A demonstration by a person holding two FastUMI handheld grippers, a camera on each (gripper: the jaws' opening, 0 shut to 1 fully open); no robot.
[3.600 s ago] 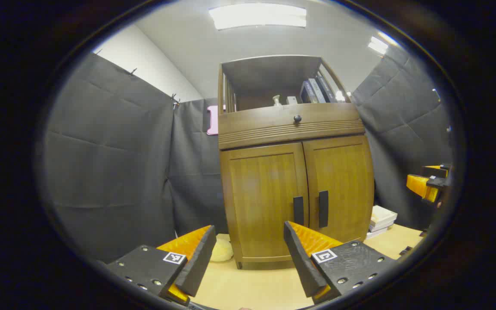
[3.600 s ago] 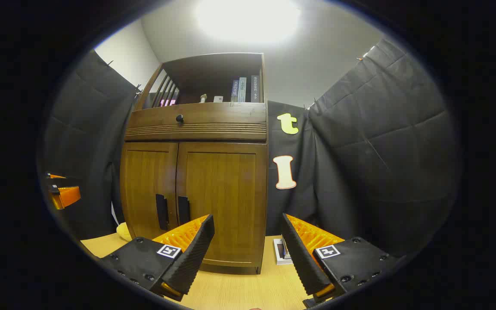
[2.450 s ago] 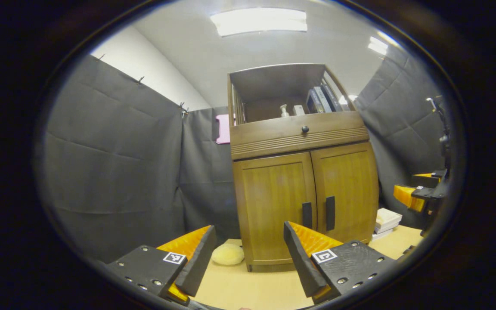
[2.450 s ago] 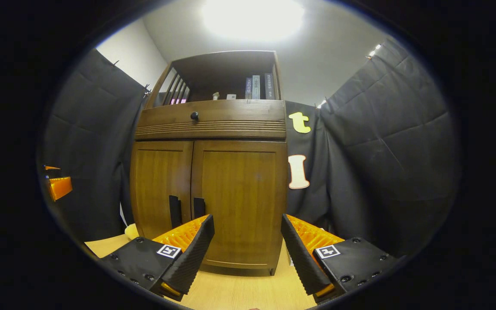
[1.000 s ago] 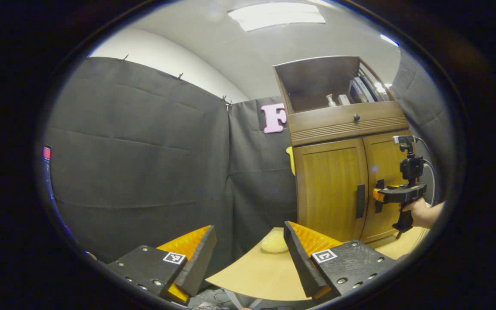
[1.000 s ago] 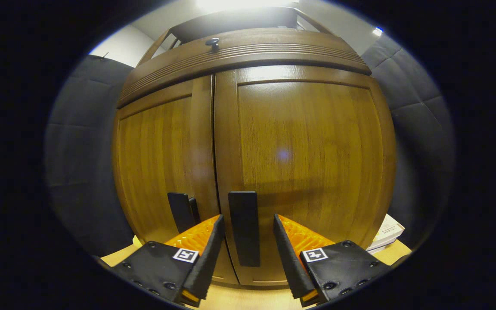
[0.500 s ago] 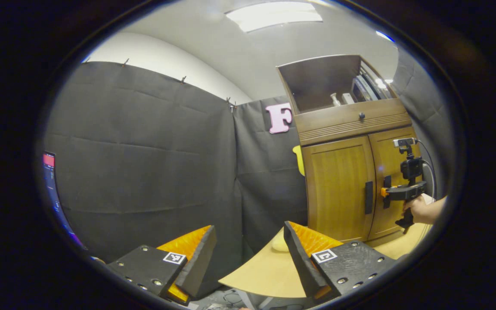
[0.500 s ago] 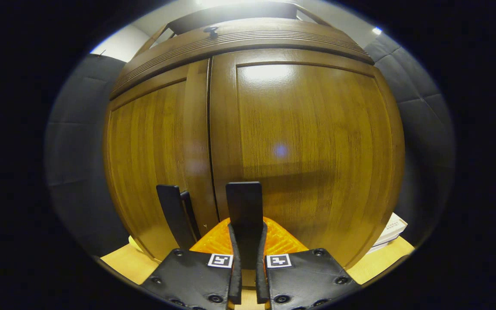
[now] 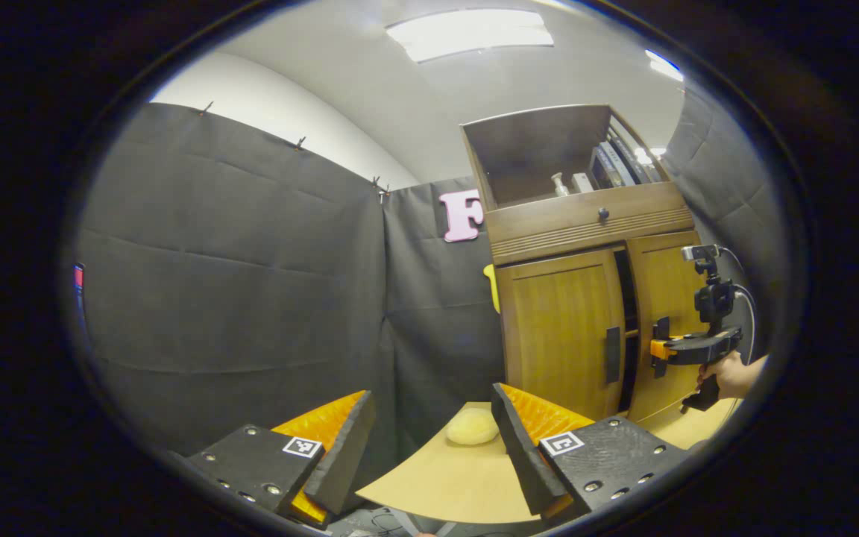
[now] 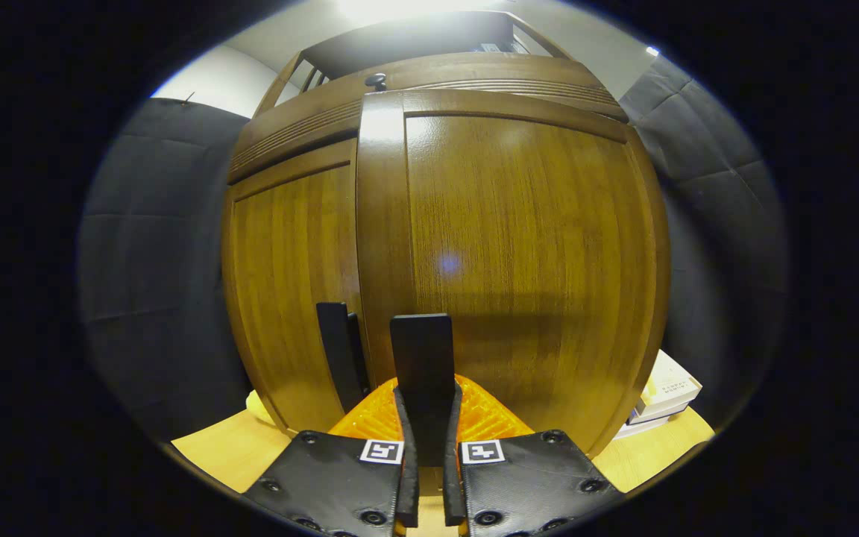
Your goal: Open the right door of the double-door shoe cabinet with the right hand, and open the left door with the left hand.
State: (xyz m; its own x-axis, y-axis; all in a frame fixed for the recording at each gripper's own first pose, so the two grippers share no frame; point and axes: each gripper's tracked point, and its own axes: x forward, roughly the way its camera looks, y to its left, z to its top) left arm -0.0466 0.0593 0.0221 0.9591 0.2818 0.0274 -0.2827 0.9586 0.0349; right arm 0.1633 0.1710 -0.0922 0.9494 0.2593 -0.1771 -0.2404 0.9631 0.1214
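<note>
The right door (image 10: 519,268) of the cabinet (image 9: 586,216) stands slightly ajar, a dark gap between it and the shut left door (image 9: 556,335). The right tool (image 10: 426,447) is clamped on the right door's handle (image 10: 420,358), a hand (image 9: 731,373) behind it. The left tool (image 9: 429,440) hangs open, well apart from the cabinet, over the table (image 9: 444,477) edge near a pale yellow lump (image 9: 473,426).

Cabinet (image 10: 519,246): warm brown wood, vertical grain, glossy; ribbed band above the doors. Left door (image 9: 556,335) and right door (image 10: 534,261): same brown. Handles (image 10: 420,358): black. Drawer knob (image 9: 603,214): dark. Table (image 9: 452,477): pale tan wood. Round lump (image 9: 473,426) on table: pale yellow. Stacked books (image 10: 664,399): white. Booth cloth (image 9: 236,291): black. Ceiling (image 9: 414,89): white.
</note>
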